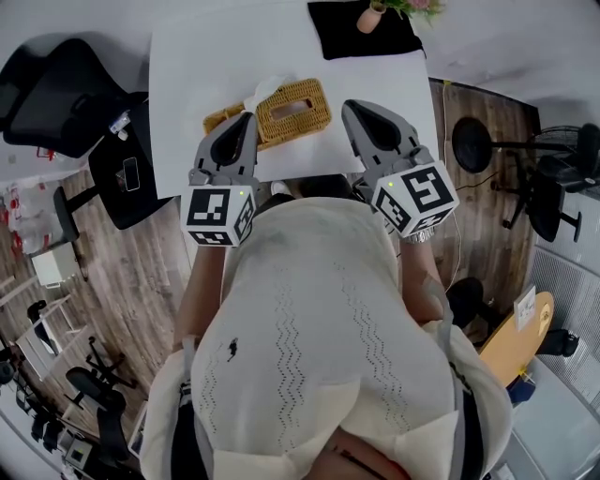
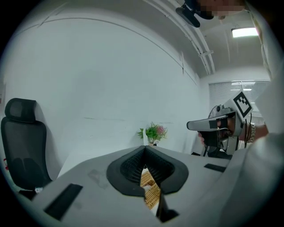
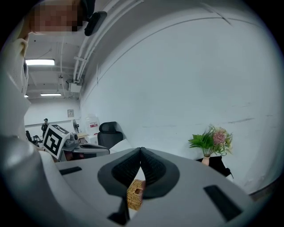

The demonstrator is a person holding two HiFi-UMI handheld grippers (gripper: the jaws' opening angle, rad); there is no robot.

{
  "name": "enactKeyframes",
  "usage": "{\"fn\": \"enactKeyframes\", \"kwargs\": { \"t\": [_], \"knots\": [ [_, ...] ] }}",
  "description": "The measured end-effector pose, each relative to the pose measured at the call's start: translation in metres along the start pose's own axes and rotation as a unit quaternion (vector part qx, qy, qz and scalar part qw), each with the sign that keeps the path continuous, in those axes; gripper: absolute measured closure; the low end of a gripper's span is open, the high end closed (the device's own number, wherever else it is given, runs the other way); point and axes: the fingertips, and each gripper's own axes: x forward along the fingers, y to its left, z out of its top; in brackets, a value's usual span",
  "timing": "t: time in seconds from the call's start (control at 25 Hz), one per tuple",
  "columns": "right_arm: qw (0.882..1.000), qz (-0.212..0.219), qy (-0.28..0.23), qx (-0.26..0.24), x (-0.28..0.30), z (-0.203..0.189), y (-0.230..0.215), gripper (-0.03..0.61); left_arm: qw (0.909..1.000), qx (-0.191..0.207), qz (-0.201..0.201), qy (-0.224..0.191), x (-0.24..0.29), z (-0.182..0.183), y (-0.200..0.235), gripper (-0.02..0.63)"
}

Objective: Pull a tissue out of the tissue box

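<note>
A woven wicker tissue box (image 1: 298, 110) lies on the white table (image 1: 206, 56), with a white tissue (image 1: 263, 91) sticking up at its left end. My left gripper (image 1: 247, 116) is held above the table's near edge, with its tips close to the box's left end; its jaws are shut and empty. My right gripper (image 1: 349, 105) hovers just right of the box, also shut on nothing. In the left gripper view, the box (image 2: 151, 186) shows below the shut jaws of the left gripper (image 2: 144, 147). In the right gripper view, the box (image 3: 135, 193) shows under the right gripper (image 3: 141, 149).
A second wicker piece (image 1: 221, 118) lies left of the box. A black cloth (image 1: 361, 37) with a small vase of flowers (image 1: 370, 17) sits at the table's far side. A black office chair (image 1: 56, 84) stands left of the table, and a floor fan (image 1: 473, 141) stands to the right.
</note>
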Motion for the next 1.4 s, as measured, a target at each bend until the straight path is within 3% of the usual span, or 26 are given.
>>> {"fn": "enactKeyframes", "kwargs": {
  "t": [0.84, 1.4],
  "knots": [
    [0.999, 0.013, -0.029, -0.015, -0.004, 0.023, 0.01, 0.578, 0.9993, 0.023, 0.007, -0.031, -0.016, 0.032, 0.002, 0.601],
    [0.999, 0.014, -0.031, -0.019, -0.01, 0.022, 0.01, 0.578, 0.9991, 0.03, -0.004, -0.031, -0.014, 0.03, -0.007, 0.601]
  ]
}}
